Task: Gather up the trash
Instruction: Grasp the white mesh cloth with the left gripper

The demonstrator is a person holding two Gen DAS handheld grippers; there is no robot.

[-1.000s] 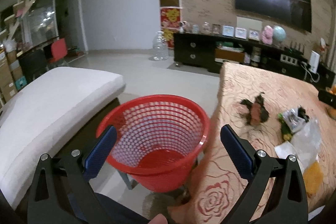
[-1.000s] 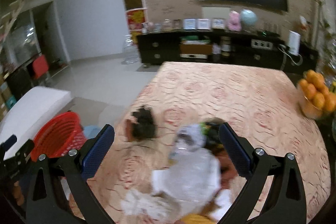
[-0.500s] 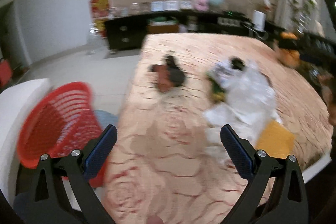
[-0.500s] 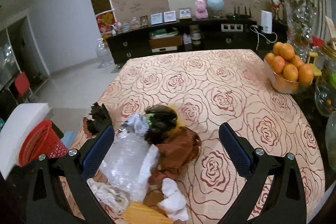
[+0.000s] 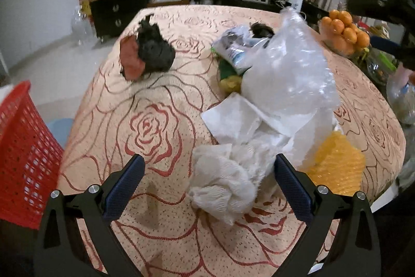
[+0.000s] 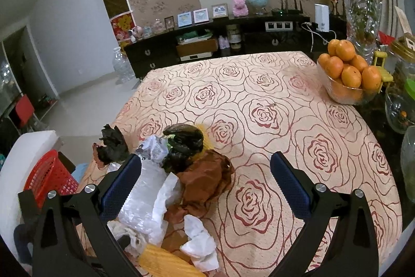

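Note:
A heap of trash lies on the rose-patterned table: a crumpled white tissue wad, a clear plastic bag, white paper, a yellow foam net and a black and red wad lying apart. My left gripper is open, its fingers either side of the tissue wad without touching it. My right gripper is open above the table, over a brown wrapper, a black bag and the clear plastic bag. The red basket stands left of the table.
A glass bowl of oranges sits at the table's right edge, with glass jars and a flower vase beyond it. A dark sideboard runs along the far wall. A white cushioned seat lies behind the red basket.
My left gripper swung right from over the red basket to the table and now straddles the tissue wad. My right gripper rose and shifted right. Both stayed open.

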